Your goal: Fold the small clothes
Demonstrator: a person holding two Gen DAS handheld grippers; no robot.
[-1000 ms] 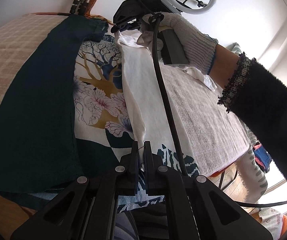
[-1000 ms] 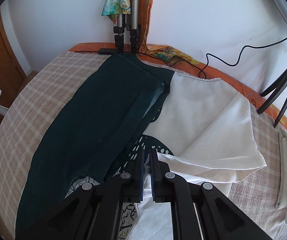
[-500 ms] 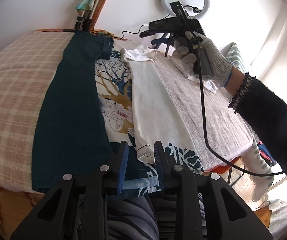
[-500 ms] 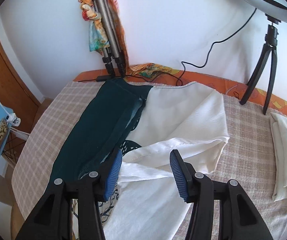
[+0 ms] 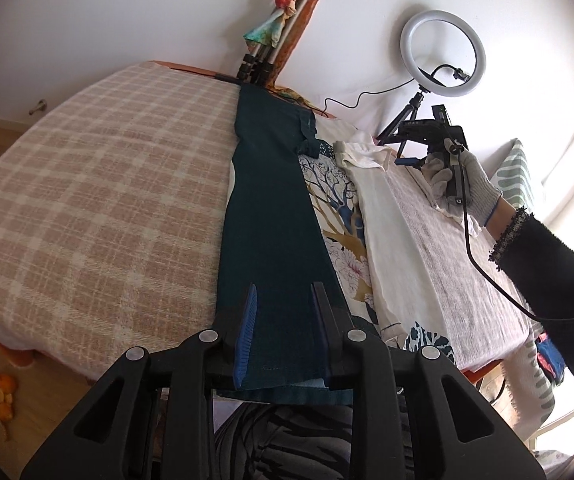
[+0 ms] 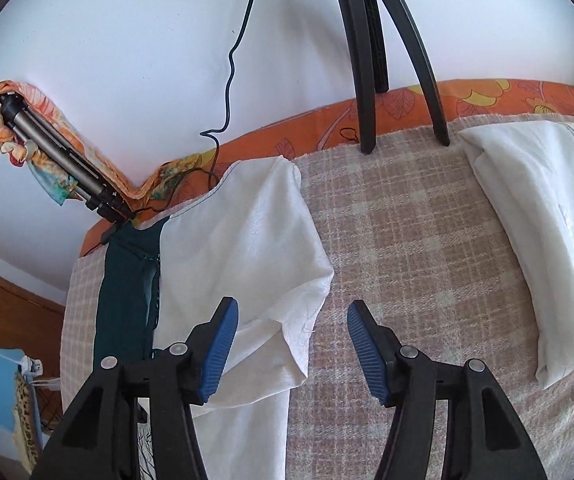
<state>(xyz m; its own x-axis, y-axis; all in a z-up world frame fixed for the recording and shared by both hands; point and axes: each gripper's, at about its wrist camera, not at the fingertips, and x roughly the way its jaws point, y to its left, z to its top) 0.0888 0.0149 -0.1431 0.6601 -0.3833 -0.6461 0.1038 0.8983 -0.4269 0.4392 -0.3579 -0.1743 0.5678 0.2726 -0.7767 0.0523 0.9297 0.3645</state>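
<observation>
Currently, my left claw (image 5: 283,300) hangs above the near end of the dark green garment (image 5: 271,216), jaws parted narrowly with nothing pinched between them. That garment lies flat in a long strip on the checked blanket (image 5: 99,208) that covers the bed. Taking the green garment as landmark: a printed cloth (image 5: 339,196) with a tree pattern lies just beside its right edge, and the white garment (image 5: 387,232) lies folded lengthwise on the far side of that print. Beyond the green garment's far end, a tripod (image 5: 263,64) draped with a coloured scarf leans on the wall.

My right claw (image 6: 293,328) is off to the right of the green garment, near its far end. Its jaws are opening, now fairly wide. The sleeve of the white garment (image 6: 255,264) lies below the gap, and neither pad presses on it. My right hand (image 5: 467,184), gloved, holds that claw's handle. Further right from the green garment, a second white folded cloth (image 6: 535,216) rests on the blanket (image 6: 407,248), beside the ring light stand (image 6: 383,40).
</observation>
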